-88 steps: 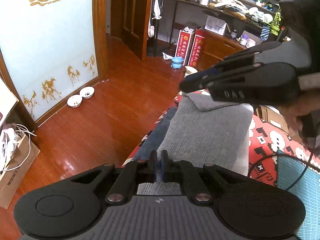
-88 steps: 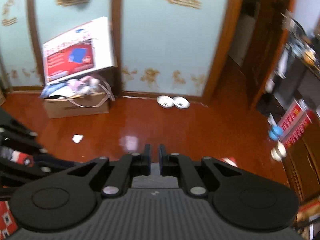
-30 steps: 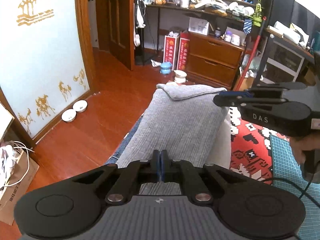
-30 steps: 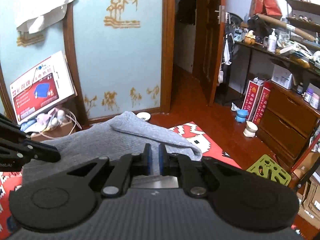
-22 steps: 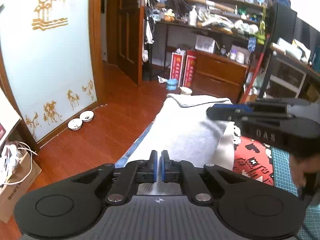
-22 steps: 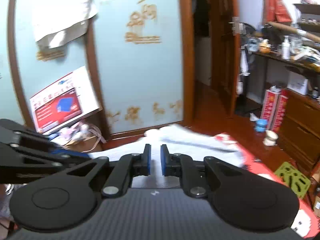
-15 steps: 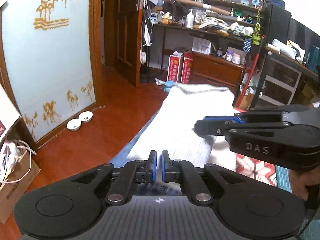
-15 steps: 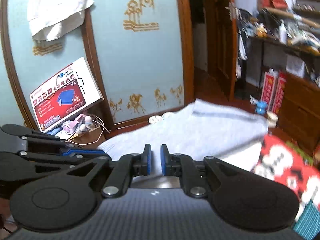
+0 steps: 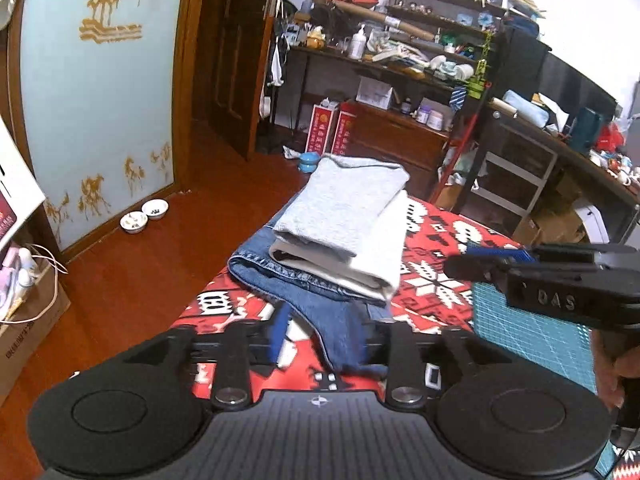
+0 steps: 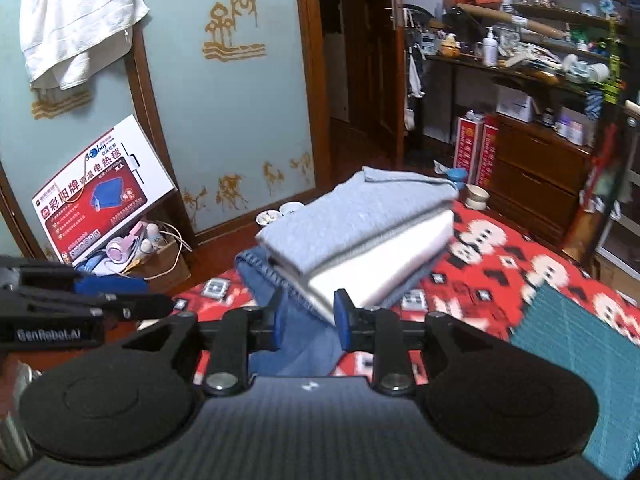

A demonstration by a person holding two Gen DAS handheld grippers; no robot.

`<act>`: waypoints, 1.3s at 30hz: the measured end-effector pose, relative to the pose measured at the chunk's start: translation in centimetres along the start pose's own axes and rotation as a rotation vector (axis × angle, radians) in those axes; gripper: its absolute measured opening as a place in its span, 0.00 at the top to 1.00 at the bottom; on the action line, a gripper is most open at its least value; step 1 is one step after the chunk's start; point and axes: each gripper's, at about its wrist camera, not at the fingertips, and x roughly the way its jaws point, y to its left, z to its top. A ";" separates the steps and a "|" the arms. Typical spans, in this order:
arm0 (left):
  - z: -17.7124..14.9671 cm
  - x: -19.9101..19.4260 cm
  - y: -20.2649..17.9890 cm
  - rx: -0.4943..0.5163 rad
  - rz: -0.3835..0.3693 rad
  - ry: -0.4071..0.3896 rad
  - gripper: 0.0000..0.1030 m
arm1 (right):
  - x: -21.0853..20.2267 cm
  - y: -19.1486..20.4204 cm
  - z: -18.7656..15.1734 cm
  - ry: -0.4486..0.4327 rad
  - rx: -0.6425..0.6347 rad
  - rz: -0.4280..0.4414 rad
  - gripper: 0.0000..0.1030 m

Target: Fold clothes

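A folded grey garment (image 9: 344, 204) lies on top of a stack, over a folded white garment (image 9: 386, 248) and blue jeans (image 9: 308, 284). The stack rests on a table with a red patterned cloth (image 9: 436, 240). My left gripper (image 9: 322, 336) stands open just short of the jeans' near edge, holding nothing. In the right wrist view the same grey garment (image 10: 352, 216), white garment (image 10: 384, 264) and jeans (image 10: 296, 320) appear. My right gripper (image 10: 310, 320) is open over the jeans' corner, holding nothing. Each gripper shows side-on in the other's view: the right gripper (image 9: 460, 265) and the left gripper (image 10: 160, 305).
A green cutting mat (image 9: 528, 332) lies on the table to the right of the stack. The table's left edge drops to a wooden floor with two pet bowls (image 9: 144, 216) and a cardboard box (image 10: 160, 268) of cables. Cluttered shelves and a dresser (image 9: 400, 140) stand behind.
Both grippers were shut on the grey garment and carried it over the stack. Now both are open and drawn back, and the garment lies folded on the white one.
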 end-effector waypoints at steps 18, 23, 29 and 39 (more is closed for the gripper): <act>-2.4 -10.4 -3.0 0.058 -0.048 -0.040 0.00 | -14.8 5.4 -2.7 -0.033 0.045 -0.153 0.01; -3.4 -11.6 -3.5 0.037 -0.047 -0.023 0.00 | -16.6 6.3 -3.6 -0.006 0.042 -0.220 0.01; -3.8 -12.3 -4.2 0.066 -0.048 -0.018 0.00 | -17.2 7.3 -4.5 0.018 0.041 -0.277 0.00; -4.2 -12.6 -4.4 0.059 -0.043 -0.008 0.02 | -17.1 7.2 -5.3 0.042 0.075 -0.270 0.00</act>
